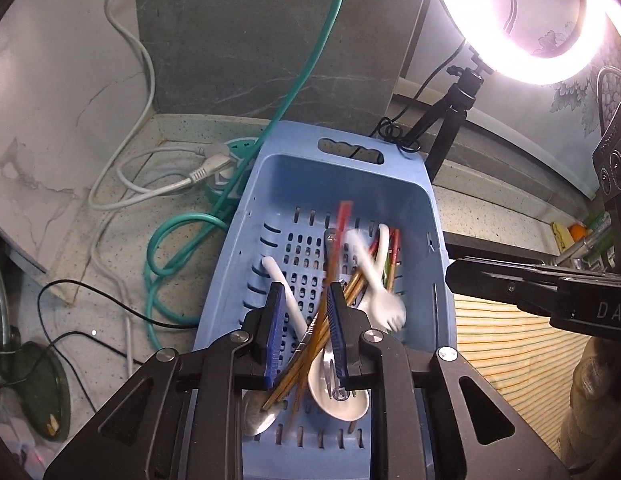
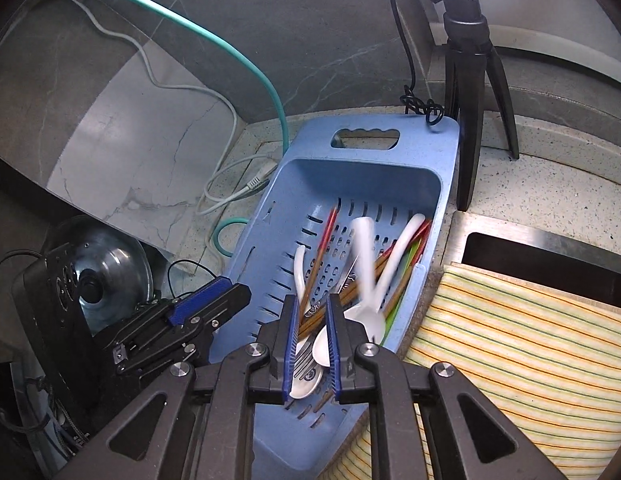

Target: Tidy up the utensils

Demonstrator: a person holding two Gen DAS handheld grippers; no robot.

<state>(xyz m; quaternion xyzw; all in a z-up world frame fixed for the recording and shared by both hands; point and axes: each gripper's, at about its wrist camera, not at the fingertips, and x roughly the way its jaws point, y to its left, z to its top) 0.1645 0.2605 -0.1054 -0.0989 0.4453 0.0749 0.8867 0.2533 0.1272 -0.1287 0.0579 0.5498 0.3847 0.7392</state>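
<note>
Left wrist view: blue basket [image 1: 342, 184] at centre, utensils heaped inside.
White spork [image 1: 384, 308]: blurred, at 2 o'clock from left gripper [image 1: 306, 296].
Left jaws: parted, gripping nothing.
Right gripper [image 2: 313, 304]: jaws slightly apart, empty, above the basket's near end.

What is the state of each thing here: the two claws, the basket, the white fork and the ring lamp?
Left claw: open, holds nothing, above the utensils.
Right claw: narrowly open, holds nothing.
Blue basket: holds mixed, unsorted utensils.
White plastic fork: blurred, apparently moving, inside the basket.
Chopsticks: lying crossed in the pile.
Ring lamp: lit.
</note>
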